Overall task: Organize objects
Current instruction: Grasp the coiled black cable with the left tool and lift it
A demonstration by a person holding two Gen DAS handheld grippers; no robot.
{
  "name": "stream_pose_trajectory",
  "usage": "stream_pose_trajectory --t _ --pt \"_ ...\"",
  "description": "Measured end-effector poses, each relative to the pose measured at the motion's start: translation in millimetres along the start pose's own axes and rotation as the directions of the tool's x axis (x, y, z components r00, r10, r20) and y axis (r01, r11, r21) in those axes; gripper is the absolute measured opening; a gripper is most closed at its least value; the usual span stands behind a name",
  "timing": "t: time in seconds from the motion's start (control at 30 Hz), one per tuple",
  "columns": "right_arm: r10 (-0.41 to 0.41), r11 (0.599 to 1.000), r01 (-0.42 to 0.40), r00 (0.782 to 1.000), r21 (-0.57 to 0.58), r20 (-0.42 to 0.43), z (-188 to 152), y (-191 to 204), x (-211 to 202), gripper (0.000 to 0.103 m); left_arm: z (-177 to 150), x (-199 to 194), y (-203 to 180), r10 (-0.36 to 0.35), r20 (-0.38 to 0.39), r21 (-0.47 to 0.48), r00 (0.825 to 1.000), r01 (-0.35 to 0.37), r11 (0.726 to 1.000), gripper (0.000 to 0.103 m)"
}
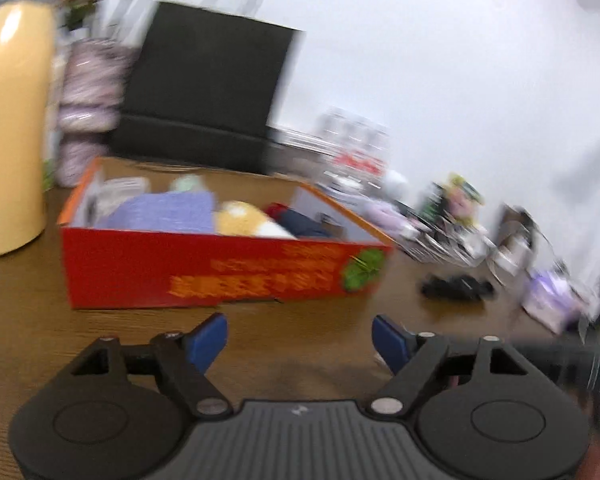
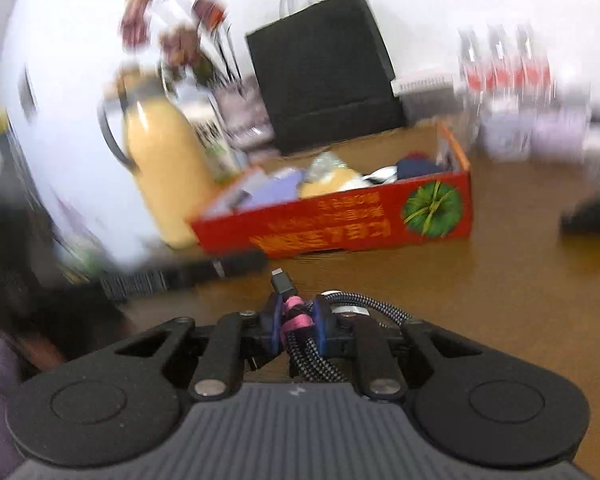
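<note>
Cable bundle (image 2: pixel 300 332) (braided, tied with a pink band, 1 plug poking forward) sits pinched between the closed blue pads of the right gripper (image 2: pixel 297 322), low over the wooden table (image 2: pixel 500 300). Red box (image 2: pixel 340 224) lies straight ahead, far side of the cable, long axis running left-right, already part full. Left gripper (image 1: pixel 300 340) is wide open, holding nothing, also facing the box.

Glossy red cardboard box (image 1: pixel 220 268) on matt wood-grain table (image 1: pixel 28 320); braided fabric cable (image 2: pixel 308 344).
</note>
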State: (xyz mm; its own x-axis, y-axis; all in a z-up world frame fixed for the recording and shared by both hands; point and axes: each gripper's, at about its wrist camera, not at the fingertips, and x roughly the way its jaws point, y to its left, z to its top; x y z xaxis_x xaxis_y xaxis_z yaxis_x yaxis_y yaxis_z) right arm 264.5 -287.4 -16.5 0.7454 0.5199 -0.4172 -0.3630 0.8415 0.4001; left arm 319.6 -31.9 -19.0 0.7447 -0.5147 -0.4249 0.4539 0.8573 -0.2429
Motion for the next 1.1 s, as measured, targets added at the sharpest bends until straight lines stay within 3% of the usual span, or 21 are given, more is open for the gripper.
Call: stream_pose_trajectory --t 0.07,0.17,0.27,0.37,0.43,0.5,0.57,0.67,0.7,0.77,0.8,0.83,0.87,0.9,0.93,1.0,1.07,1.1 --pt "0.065 0.997 -0.066 0.998 0.040 0.013 9.8 -5.9 -15.6 0.012 -9.1 -4.5 -13.9 -0.035 -0.020 0.105 0.999 0.037 0.994 0.080" --pt "0.126 0.991 -0.125 0.992 0.046 -0.010 19.3 -7.6 -19.9 0.010 -22.4 -9.6 -33.9 -0.030 -0.028 0.240 0.999 0.036 0.970 0.080" --pt "0.023 0.999 -0.026 0.998 -0.046 -0.059 10.8 3.1 -12.8 0.011 -25.8 -8.9 -32.3 0.021 -0.050 0.211 0.999 -0.010 0.977 0.076" --pt "0.076 0.997 -0.076 0.996 -0.009 -0.045 1.0 2.5 -23.2 0.012 -21.8 -13.0 -19.0 0.048 -0.082 0.126 0.996 -0.037 0.991 0.072" --pt "0.013 1.000 -0.012 1.000 -0.025 0.008 -0.6 1.4 -35.2 0.026 -19.8 -21.5 -7.4 0.064 -0.096 0.037 0.993 -0.061 0.997 0.072" --pt "-0.136 0.985 0.137 0.991 -0.108 0.010 -2.4 2.8 -35.4 0.045 -18.8 -32.1 -4.8 0.072 -0.099 -0.030 0.992 -0.076 0.997 0.072" --pt "-0.233 0.954 0.222 0.972 -0.203 -0.031 -7.6 4.5 -25.4 0.049 -18.5 -38.2 -13.3 0.012 -0.087 -0.057 0.996 -0.017 0.998 0.073" --pt "-0.313 0.905 0.262 0.943 -0.334 -0.108 -21.9 11.1 -2.6 0.051 -24.6 -31.9 -42.8 -0.024 -0.101 0.000 0.995 0.024 1.000 0.074" --pt "-0.329 0.892 0.261 0.935 -0.369 -0.135 -26.7 15.0 4.8 0.051 -27.2 -26.0 -50.6 -0.016 -0.120 0.020 0.993 0.019 1.000 0.074" --pt "-0.330 0.879 0.234 0.928 -0.415 -0.176 -33.2 21.2 9.5 0.060 -31.7 -5.3 -61.5 0.032 -0.181 0.056 0.983 -0.022 0.998 0.073" --pt "-0.302 0.887 0.200 0.933 -0.416 -0.197 -34.8 21.8 8.1 0.065 -32.8 5.1 -62.9 0.062 -0.216 0.060 0.974 -0.050 0.997 0.069" --pt "-0.259 0.902 0.150 0.938 -0.404 -0.231 -33.8 21.2 7.1 0.056 -33.0 11.5 -62.0 0.061 -0.233 0.048 0.971 -0.051 0.998 0.066" --pt "-0.254 0.908 0.143 0.935 -0.395 -0.247 -33.1 20.1 7.3 0.050 -31.7 13.7 -63.2 0.067 -0.235 0.068 0.970 -0.052 0.996 0.041" --pt "-0.224 0.922 0.119 0.940 -0.369 -0.258 -31.0 16.4 5.4 0.054 -30.3 13.4 -63.9 0.055 -0.244 0.084 0.968 -0.036 0.996 0.025" --pt "-0.178 0.938 0.080 0.947 -0.338 -0.268 -28.5 12.1 3.2 0.059 -29.7 11.3 -62.4 0.038 -0.252 0.083 0.967 -0.017 0.996 0.023" --pt "-0.201 0.931 0.097 0.941 -0.351 -0.273 -30.7 13.5 4.6 0.058 -32.8 7.7 -59.2 0.002 -0.264 0.079 0.964 0.019 0.997 0.021" --pt "-0.220 0.897 0.096 0.944 -0.432 -0.248 -32.8 23.3 12.3 0.059 -32.2 4.5 -54.9 0.034 -0.236 0.067 0.971 -0.019 0.998 0.020" --pt "-0.302 0.853 0.187 0.938 -0.487 -0.170 -31.3 27.3 19.9 0.058 -29.1 5.0 -50.3 -0.004 -0.240 0.068 0.971 0.021 0.997 0.019"
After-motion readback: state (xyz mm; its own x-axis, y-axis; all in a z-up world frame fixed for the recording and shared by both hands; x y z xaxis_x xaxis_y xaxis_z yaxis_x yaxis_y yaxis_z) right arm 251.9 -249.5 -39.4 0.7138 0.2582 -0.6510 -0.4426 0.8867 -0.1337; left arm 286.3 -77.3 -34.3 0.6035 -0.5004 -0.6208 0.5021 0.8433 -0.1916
